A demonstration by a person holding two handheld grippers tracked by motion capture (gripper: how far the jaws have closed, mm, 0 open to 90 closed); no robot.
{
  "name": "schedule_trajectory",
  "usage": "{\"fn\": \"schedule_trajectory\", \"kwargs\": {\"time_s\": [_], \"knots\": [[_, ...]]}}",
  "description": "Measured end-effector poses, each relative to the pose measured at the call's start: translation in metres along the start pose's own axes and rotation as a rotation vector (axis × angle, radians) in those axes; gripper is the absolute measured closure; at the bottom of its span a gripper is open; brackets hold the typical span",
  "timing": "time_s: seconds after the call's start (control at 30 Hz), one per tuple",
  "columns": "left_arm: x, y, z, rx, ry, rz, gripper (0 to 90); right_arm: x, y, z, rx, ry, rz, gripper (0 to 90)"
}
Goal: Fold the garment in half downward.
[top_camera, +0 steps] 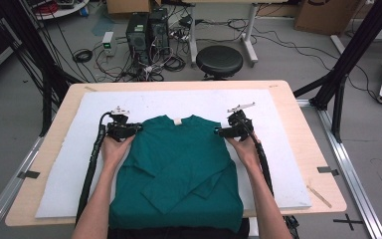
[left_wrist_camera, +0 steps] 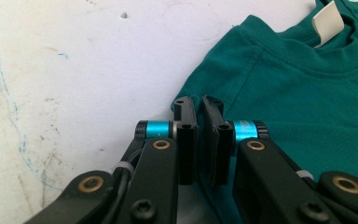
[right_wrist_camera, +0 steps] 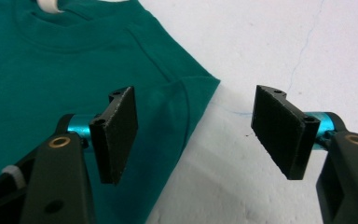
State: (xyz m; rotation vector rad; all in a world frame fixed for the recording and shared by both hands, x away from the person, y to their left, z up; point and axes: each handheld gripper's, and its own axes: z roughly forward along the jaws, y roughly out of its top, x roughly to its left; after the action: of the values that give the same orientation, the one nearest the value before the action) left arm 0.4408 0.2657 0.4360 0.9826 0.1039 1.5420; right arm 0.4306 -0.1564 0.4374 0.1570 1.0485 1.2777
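Note:
A dark green long-sleeved shirt lies flat on the white board, collar away from the person and sleeves folded across its body. A white label sits inside the collar. My left gripper rests at the shirt's left shoulder. In the left gripper view its jaws stand almost together, pinching the corner of the shoulder seam. My right gripper hovers at the other shoulder, open. In the right gripper view the shoulder corner lies below the wide gap, untouched by the pads.
The white board covers most of a wooden table. The shirt's hem hangs over the near table edge. Past the far edge stand a black stool, computer towers and loose cables on the floor. Black frame posts rise at the right.

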Motion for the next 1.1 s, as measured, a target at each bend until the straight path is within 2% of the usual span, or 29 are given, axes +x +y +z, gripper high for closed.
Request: {"fn": "schedule_trajectory", "kwargs": {"time_s": [0.17,0.33,0.4,0.5,0.53,0.63,0.8,1.03,1.1], "knots": [[-0.001,0.0,0.0,0.003,0.003,0.006,84.3,-0.001,0.001,0.01,0.015,0.008,0.013,33.6],[-0.001,0.0,0.0,0.003,0.002,0.006,84.3,-0.003,-0.001,0.022,0.046,0.002,0.005,36.1],[-0.001,0.0,0.0,0.003,0.004,0.008,84.3,-0.001,-0.001,0.023,0.035,-0.005,0.006,37.9],[-0.001,0.0,0.0,0.004,0.005,0.011,84.2,0.003,-0.001,0.024,0.033,-0.019,-0.007,43.0],[-0.001,0.0,0.0,0.004,0.004,0.011,84.2,0.005,-0.001,0.024,0.03,-0.025,-0.009,47.3],[-0.001,0.0,0.0,0.001,0.003,0.009,84.2,0.006,-0.001,0.024,0.018,-0.009,0.0,62.9],[-0.001,0.0,0.0,0.003,0.0,0.007,84.2,0.005,-0.002,0.025,0.004,0.028,0.003,78.4],[0.001,0.0,0.0,0.0,-0.004,-0.001,84.3,-0.003,-0.004,0.026,-0.017,0.076,0.033,84.5],[0.002,0.0,0.0,0.001,-0.01,-0.007,84.3,-0.006,-0.005,0.027,-0.023,0.097,0.055,84.9]]}}
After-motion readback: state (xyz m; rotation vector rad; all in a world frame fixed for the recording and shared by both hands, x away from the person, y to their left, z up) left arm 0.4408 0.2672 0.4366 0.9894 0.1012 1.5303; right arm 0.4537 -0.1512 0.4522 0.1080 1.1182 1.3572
